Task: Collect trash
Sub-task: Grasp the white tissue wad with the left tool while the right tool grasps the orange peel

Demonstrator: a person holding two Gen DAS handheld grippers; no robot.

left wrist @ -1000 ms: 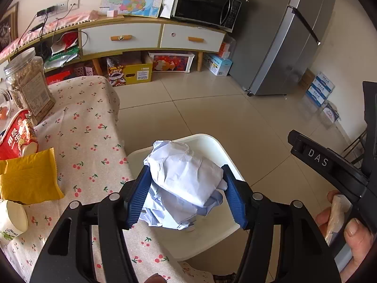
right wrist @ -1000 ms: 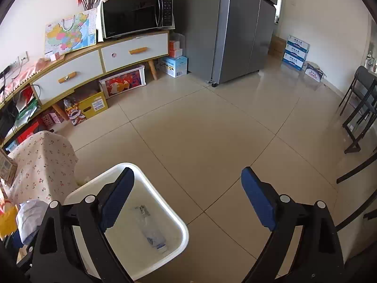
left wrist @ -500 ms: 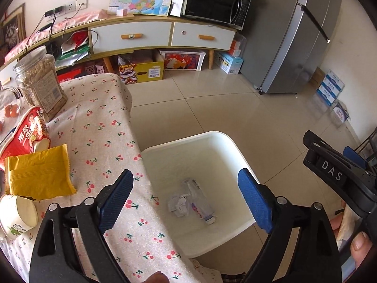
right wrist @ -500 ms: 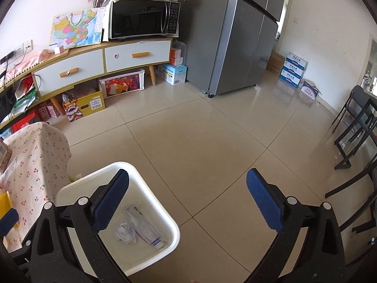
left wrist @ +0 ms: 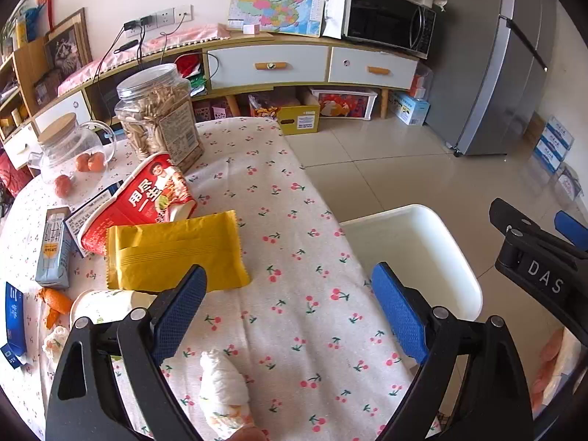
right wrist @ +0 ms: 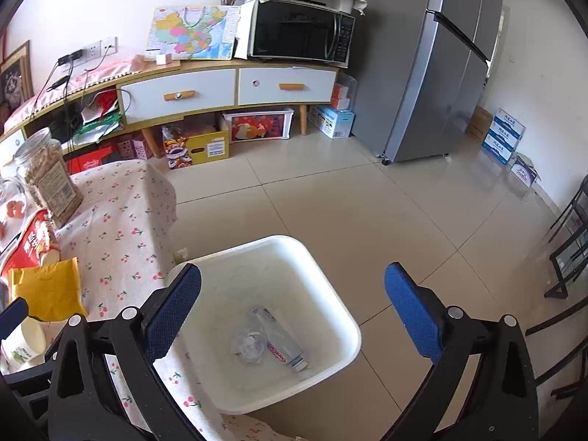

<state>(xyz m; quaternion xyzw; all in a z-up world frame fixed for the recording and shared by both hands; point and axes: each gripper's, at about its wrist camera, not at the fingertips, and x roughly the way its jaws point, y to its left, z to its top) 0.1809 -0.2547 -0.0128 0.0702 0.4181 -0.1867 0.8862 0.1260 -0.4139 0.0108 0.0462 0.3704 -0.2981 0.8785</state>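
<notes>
My left gripper is open and empty above the cherry-print tablecloth. A crumpled white tissue lies just below it near the table's front edge. A yellow wrapper, a red noodle cup and a white paper cup lie to its left. My right gripper is open and empty above the white bin on the floor beside the table. The bin holds a crumpled paper wad and a tube.
On the table stand a jar of seeds, a glass jar with fruit, a small carton, orange peel and a blue packet. A sideboard, fridge and dark chairs border the tiled floor.
My left gripper opened and dropped the crumpled paper into the bin, then swung left over the table. My right gripper stayed open above the bin and shifted slightly.
</notes>
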